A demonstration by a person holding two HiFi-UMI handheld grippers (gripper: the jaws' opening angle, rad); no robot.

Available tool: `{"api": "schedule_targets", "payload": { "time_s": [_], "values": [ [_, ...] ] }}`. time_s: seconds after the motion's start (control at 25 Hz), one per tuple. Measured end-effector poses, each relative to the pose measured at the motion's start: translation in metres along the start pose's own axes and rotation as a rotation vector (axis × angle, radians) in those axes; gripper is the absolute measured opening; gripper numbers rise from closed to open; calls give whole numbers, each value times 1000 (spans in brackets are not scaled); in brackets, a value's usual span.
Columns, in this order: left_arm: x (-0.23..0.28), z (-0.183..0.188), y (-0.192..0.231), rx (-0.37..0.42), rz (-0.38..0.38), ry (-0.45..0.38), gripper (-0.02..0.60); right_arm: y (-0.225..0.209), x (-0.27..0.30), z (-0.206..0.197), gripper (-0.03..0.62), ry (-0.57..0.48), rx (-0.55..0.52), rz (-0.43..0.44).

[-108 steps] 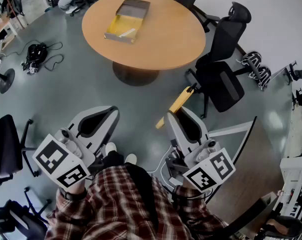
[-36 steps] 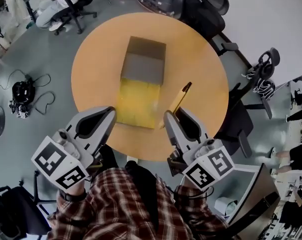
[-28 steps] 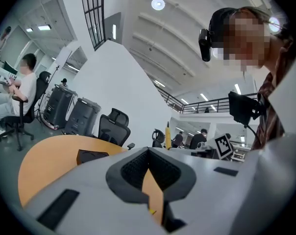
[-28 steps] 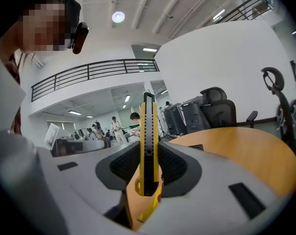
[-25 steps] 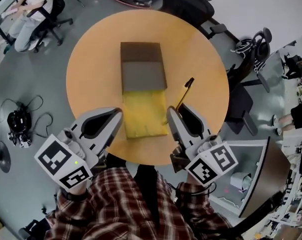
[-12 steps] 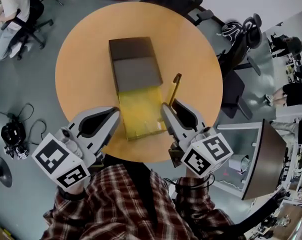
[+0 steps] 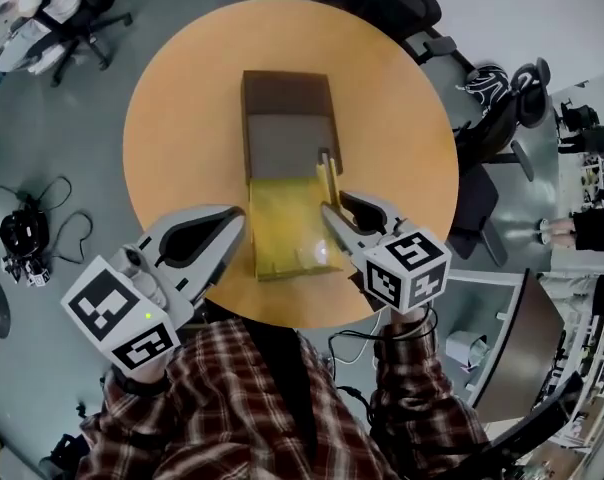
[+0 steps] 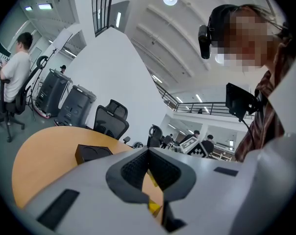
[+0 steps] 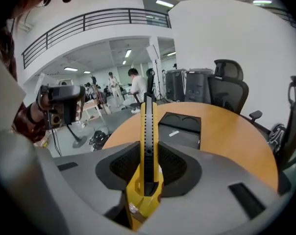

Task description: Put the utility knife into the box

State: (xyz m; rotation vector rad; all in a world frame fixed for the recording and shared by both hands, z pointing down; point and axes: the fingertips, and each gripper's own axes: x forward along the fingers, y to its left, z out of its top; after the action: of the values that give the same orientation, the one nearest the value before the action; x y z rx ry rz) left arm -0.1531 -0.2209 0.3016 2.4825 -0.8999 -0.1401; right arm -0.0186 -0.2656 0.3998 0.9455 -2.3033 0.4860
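An open box lies in the middle of the round wooden table [image 7: 177, 118]: a yellow-lined tray [image 7: 280, 223] near me and a dark grey lid [image 7: 287, 118] beyond it. My right gripper [image 7: 330, 211] is shut on the yellow utility knife [image 7: 327, 173], which points away from me over the tray's right edge. In the right gripper view the knife [image 9: 148, 126] stands up between the jaws of that gripper [image 9: 148, 173], with the dark lid [image 9: 180, 129] behind. My left gripper [image 7: 237, 220] hovers at the tray's left side, shut [image 8: 148, 153] on nothing.
Black office chairs [image 7: 482, 168] crowd the table's right and far sides. A person sits on a chair [image 7: 42, 13] at the far left. Cables and a black device [image 7: 22, 243] lie on the grey floor to the left.
My right gripper has swung left with the knife, from beside the box to over the tray's right edge. The left gripper has stayed by the tray's left side.
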Motion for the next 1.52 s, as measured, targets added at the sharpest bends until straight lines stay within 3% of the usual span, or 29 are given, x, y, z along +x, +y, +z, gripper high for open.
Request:
{"api": "schedule_targets", "payload": {
  "time_s": [0.52,0.84,1.04,1.52],
  "values": [
    [-10,-14,10,-31,93,-7,11,-5,80,-94,123,416,-202,143],
    [-19,-18,15,-42,134,-11,11,-14,118,-144,123,627,-432,154],
    [-24,-18,17,-42,155,-18,11,-17,135,-159,123,686,-505,170],
    [-31,-12,21,-30,154,-31,11,-12,142,-163,124,691,-504,178]
  ]
}}
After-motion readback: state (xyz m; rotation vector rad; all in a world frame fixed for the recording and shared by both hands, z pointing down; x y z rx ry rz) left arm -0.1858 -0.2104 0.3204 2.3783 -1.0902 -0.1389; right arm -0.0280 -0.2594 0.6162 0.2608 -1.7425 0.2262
